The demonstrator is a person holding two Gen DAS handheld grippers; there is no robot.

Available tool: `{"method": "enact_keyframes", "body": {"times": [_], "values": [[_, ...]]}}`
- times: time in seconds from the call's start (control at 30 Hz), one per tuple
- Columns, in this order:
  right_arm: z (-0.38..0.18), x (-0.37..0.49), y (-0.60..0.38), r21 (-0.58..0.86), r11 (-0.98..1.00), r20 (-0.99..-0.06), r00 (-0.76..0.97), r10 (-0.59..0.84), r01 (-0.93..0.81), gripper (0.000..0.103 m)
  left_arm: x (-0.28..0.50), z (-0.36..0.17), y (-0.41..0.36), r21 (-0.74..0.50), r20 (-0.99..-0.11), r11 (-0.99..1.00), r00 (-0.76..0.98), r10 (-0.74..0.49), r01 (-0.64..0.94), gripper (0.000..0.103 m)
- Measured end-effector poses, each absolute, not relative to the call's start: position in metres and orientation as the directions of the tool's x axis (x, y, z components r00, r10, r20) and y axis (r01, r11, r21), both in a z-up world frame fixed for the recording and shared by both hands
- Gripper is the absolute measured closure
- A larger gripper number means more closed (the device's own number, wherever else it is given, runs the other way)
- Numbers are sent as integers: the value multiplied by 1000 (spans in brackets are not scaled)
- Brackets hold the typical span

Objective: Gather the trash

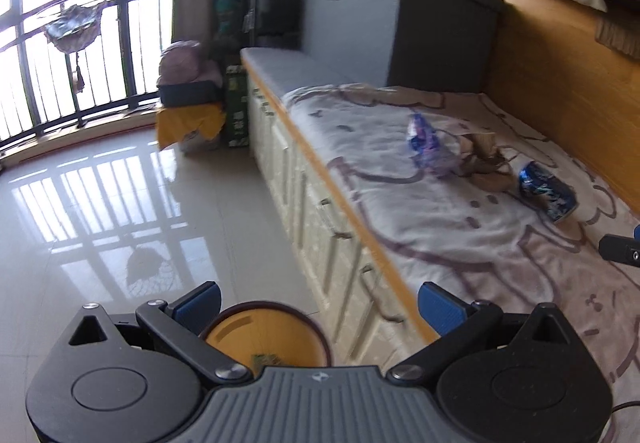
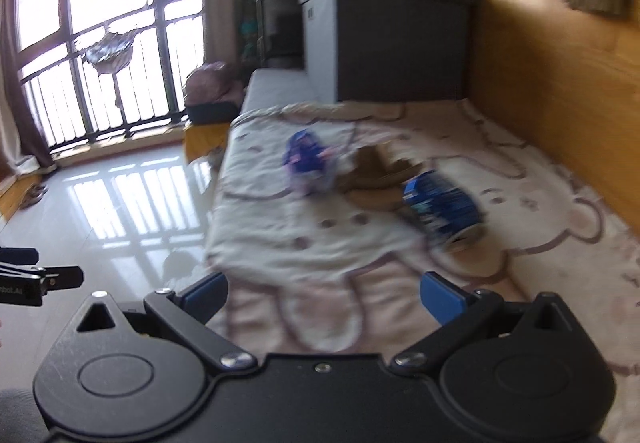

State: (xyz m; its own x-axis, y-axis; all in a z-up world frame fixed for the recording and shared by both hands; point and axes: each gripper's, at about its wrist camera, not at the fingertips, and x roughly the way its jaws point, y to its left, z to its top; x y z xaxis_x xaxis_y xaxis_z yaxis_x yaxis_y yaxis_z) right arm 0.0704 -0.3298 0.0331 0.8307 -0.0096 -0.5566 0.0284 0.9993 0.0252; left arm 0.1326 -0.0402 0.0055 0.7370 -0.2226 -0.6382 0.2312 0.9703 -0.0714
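Lying on plush blanket (image 1: 420, 219): crinkled blue wrapper (image 1: 546, 191), possibly foil.

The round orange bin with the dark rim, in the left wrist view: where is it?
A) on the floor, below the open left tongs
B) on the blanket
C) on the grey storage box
A: the round orange bin shows on the floor between the open left tongs.

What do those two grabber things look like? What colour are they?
Both look alike. The left gripper has a black body with two round humps, silver screws, a grey ribbed plate in the middle, and black fingers tipped with blue pads. The right gripper has the same black body, silver screws and blue-padded fingers, but its middle plate looks black.
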Motion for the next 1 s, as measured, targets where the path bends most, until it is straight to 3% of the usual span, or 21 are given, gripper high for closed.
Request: {"method": "enact_keyframes", "body": {"times": [0.37, 0.63, 0.9, 1.0], "values": [[14, 72, -404, -67, 986, -500, 850, -164, 151, 0, 164, 11, -121, -58, -603, 927, 727, -329, 371, 0], [-14, 78, -423, -99, 978, -494, 844, -210, 185, 0, 191, 0, -175, -52, -563, 896, 727, -392, 442, 0], [-32, 89, -415, -172, 976, -478, 856, -198, 130, 0, 235, -13, -195, -166, -522, 881, 718, -460, 443, 1], [-34, 100, -413, -194, 973, -478, 855, -204, 124, 0, 250, -17, -203, -147, -506, 885, 735, -451, 442, 2]]}}
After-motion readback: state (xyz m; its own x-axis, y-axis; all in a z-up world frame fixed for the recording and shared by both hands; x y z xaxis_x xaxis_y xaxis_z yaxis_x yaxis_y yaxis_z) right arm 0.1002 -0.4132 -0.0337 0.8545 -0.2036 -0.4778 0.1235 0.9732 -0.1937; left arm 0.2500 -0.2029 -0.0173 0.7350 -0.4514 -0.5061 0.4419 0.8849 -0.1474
